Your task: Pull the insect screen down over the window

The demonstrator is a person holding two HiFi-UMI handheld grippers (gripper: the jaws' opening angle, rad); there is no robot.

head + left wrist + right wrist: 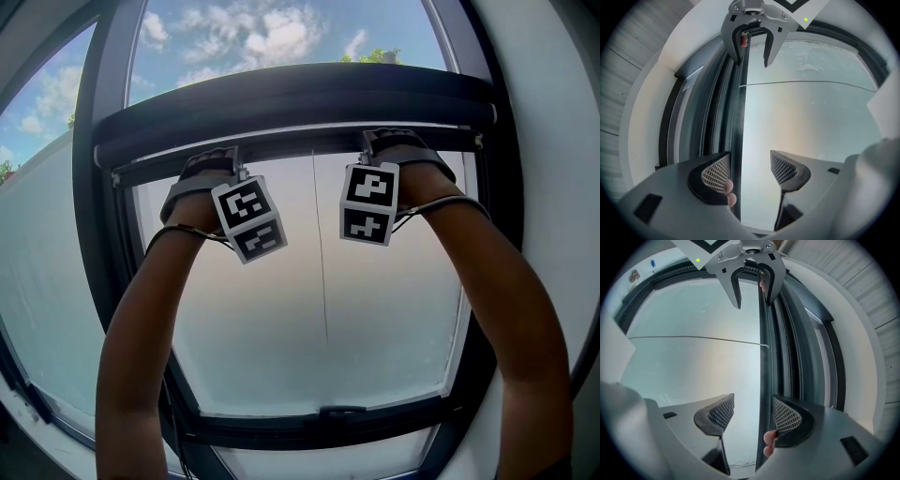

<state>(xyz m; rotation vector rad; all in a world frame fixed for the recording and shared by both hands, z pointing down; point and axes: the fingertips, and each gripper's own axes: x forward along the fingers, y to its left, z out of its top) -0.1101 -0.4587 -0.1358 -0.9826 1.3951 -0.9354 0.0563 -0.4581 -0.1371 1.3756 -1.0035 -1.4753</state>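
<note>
The left tool (749, 171) has its jaws apart and straddles the pull bar (300, 148). The bar runs just beside one ribbed pad, and the other pad stands free of it. The right tool (752, 416) is the same, open over the bar and not pressed on it. At each tool the person's fingertips (730, 192) show against the edge of the bar.

The insect screen is not drawn. No mesh shows below the pull bar, so I judge that it sits rolled in the dark cassette (300, 94) directly above the bar. A thin cord (323, 262) hangs from the middle of the bar. Far below the bar is the lower window frame (281, 427) with a small catch (342, 411).

The bar looks like a stiff, light metal profile, smooth and probably slippery. The mesh behind it is likely thin and easy to tear or to pull out of the side guides. I think the best hold is on the bar itself with both tools equally far from its middle, so that it descends level. The spring will likely resist.

Beyond the bar is sky with clouds (272, 37).
</note>
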